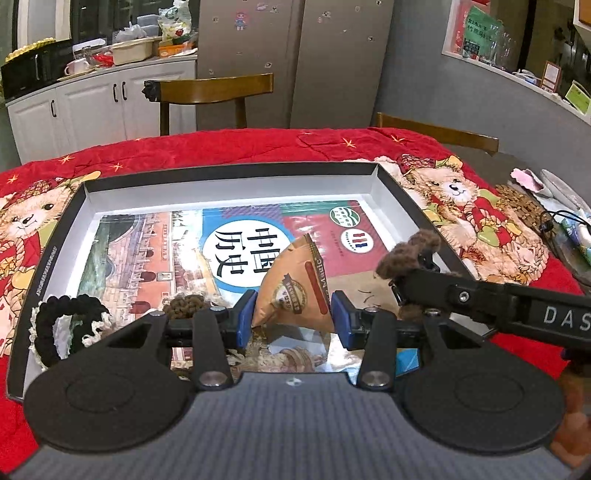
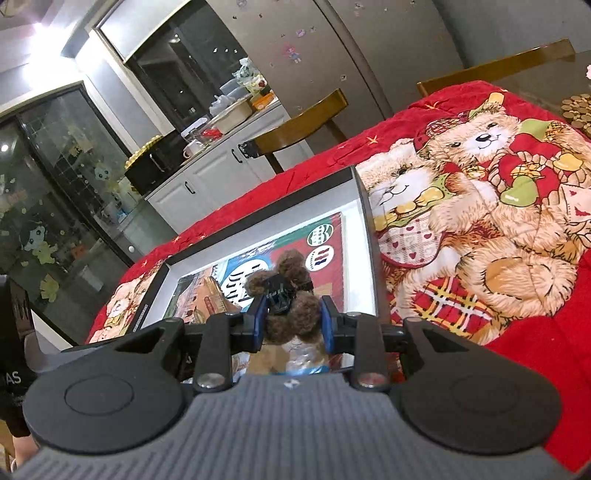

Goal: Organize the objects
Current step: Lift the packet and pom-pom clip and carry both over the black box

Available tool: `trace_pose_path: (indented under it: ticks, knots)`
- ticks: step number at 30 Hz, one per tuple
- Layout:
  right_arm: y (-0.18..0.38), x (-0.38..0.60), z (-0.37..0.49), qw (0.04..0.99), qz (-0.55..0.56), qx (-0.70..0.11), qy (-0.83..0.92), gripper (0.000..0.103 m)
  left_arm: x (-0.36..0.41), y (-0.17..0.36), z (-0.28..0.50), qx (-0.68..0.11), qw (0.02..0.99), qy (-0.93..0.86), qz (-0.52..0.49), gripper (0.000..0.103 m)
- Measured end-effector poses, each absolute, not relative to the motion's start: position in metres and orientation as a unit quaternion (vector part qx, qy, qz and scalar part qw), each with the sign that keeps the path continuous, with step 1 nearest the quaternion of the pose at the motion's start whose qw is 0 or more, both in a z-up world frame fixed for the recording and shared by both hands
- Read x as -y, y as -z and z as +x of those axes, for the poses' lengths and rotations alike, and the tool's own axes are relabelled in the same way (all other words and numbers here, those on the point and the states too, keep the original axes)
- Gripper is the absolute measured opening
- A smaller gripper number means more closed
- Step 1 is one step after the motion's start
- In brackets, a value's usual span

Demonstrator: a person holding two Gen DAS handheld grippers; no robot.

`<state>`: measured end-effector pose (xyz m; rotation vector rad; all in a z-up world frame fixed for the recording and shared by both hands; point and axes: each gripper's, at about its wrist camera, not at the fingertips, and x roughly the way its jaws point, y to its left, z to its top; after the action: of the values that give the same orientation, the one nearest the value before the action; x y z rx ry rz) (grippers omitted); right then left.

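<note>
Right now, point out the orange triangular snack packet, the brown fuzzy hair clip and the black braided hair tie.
orange triangular snack packet [image 1: 295, 284], left wrist view, round printed emblem.
brown fuzzy hair clip [image 2: 295, 317], right wrist view, lower fuzzy lobe.
black braided hair tie [image 1: 50, 321], left wrist view, left braided arc.

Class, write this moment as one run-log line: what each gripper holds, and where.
left gripper: shut on orange packet | right gripper: shut on brown fuzzy hair clip | place: over box lid holding book

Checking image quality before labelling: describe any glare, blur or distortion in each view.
Left wrist: sharp, glare on the book in the tray, fisheye bends the counter. Right wrist: tilted, a ceiling light flares top left, clip sharp.
</note>
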<state>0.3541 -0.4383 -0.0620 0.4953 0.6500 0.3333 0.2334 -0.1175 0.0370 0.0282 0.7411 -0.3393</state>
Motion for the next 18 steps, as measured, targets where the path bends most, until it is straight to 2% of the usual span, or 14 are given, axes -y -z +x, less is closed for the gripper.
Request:
trace_pose_path:
  ticks: [18]
  knots:
    - [0.0636,0.4428,0.3571,0.899,0.243,-0.322,-0.172,0.034,0.1190,-0.0310,0.2348,-0.368,0.915,0.162,0.018,0.050]
